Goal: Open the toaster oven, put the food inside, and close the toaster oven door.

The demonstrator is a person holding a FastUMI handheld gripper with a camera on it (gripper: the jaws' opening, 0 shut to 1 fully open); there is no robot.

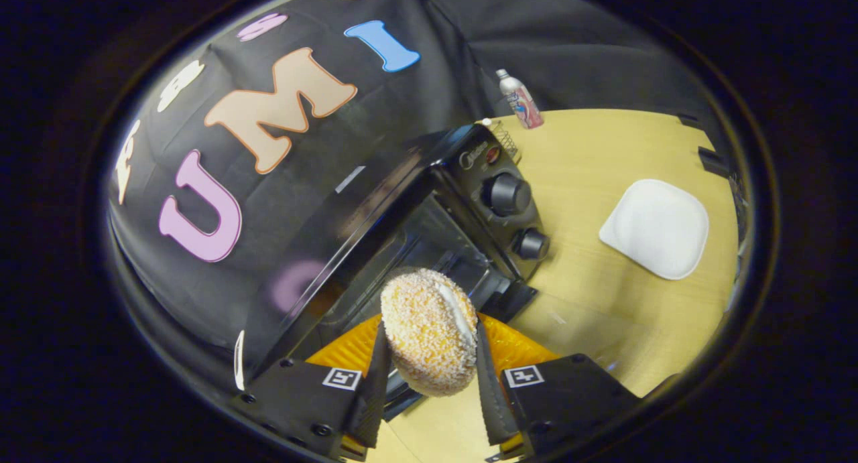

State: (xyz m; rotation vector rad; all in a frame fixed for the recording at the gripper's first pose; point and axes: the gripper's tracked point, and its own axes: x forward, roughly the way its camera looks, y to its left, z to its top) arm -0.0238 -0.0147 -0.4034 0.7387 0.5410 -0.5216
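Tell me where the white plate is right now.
The white plate lies on the wooden table, right of the toaster oven, beyond the tool gripping the donut.

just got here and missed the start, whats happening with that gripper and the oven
The handheld gripper is shut on a sugar-coated doughnut, with one finger pressing each side. It is held right in front of the black toaster oven, whose door looks already open, with the dark inside just beyond the doughnut. The food is not in yet. Off to the side on the wooden table sits an empty white plate, and a bottle stands farther back.
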